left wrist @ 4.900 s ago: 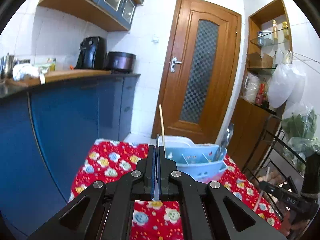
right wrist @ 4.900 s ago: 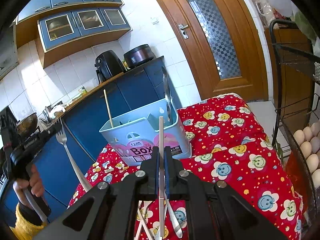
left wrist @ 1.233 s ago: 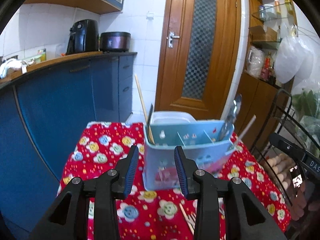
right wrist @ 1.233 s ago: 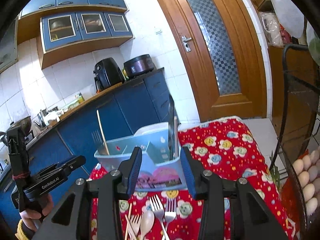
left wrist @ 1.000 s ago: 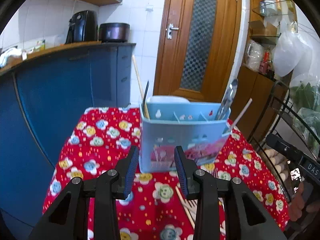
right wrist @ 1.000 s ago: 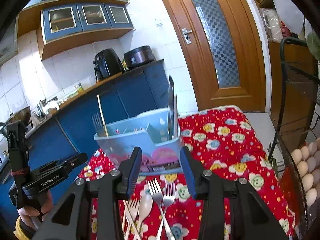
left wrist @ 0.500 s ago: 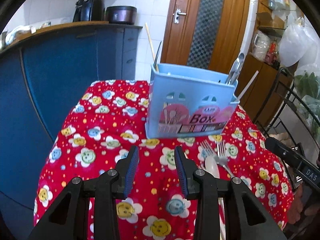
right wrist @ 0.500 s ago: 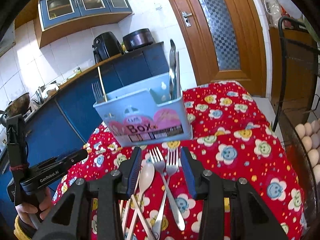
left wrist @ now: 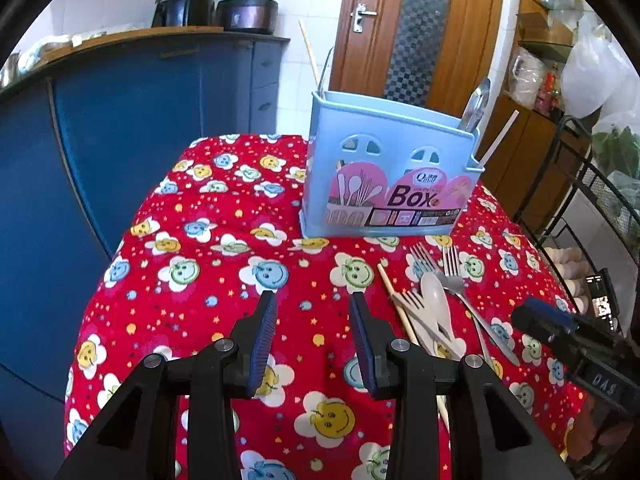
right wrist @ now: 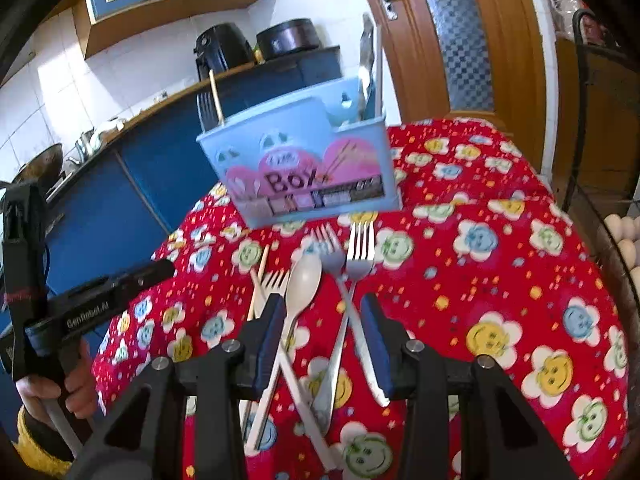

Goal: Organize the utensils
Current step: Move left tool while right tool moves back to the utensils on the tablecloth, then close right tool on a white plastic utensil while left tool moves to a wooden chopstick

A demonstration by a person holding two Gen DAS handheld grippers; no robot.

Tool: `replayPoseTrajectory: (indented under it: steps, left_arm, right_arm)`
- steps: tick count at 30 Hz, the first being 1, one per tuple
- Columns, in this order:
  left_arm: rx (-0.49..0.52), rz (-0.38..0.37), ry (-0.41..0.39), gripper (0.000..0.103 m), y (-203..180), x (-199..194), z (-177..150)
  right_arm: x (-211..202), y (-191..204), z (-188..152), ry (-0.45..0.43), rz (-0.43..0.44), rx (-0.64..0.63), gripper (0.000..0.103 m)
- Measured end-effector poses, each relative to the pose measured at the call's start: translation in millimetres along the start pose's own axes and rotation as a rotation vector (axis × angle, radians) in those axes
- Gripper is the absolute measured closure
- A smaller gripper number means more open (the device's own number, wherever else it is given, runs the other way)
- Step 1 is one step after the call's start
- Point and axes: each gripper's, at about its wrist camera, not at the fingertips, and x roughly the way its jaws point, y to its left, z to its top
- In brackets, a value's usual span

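A: How will the two crossed steel forks (right wrist: 352,280) handle?

B: I judge them stiff, light and slippery. They lie flat on the worktop with the red flowered cloth (right wrist: 500,280), so I would take one by the handle, where it crosses over the other. The cream plastic spoon (right wrist: 302,280) at their 9 o'clock is lighter still, with a pale plastic fork (right wrist: 274,282) and a wooden chopstick (right wrist: 258,280) beyond it.

A: And the fingers?

B: The right gripper (right wrist: 326,332) hangs above the handles, fingers partly open, gripping nothing. The left gripper (left wrist: 314,328) is the same, over bare cloth. The light blue plastic utensil box (right wrist: 304,164) stands at 12 o'clock, just beyond the fork tines.
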Motion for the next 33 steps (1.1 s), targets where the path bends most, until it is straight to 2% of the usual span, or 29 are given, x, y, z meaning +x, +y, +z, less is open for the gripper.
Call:
replayPoseTrajectory:
  steps: [11,19,25,33]
  left_arm:
    - [-0.020,0.002,0.019,0.065,6,1,-10]
    - [-0.029,0.001,0.029,0.065,8,2,-14]
    - [-0.026,-0.003,0.036,0.065,6,4,-16]
    - [-0.009,-0.021,0.055,0.065,-2,7,-17]
  right_arm:
    - [8,17,-20,0.081,0.002,-0.083,0.061]
    - [19,16,-29,0.150,0.017,-0.090,0.072]
    - [26,19,-29,0.176,0.037,-0.107,0.086]
    - [31,15,-26,0.166,0.047,-0.083,0.095]
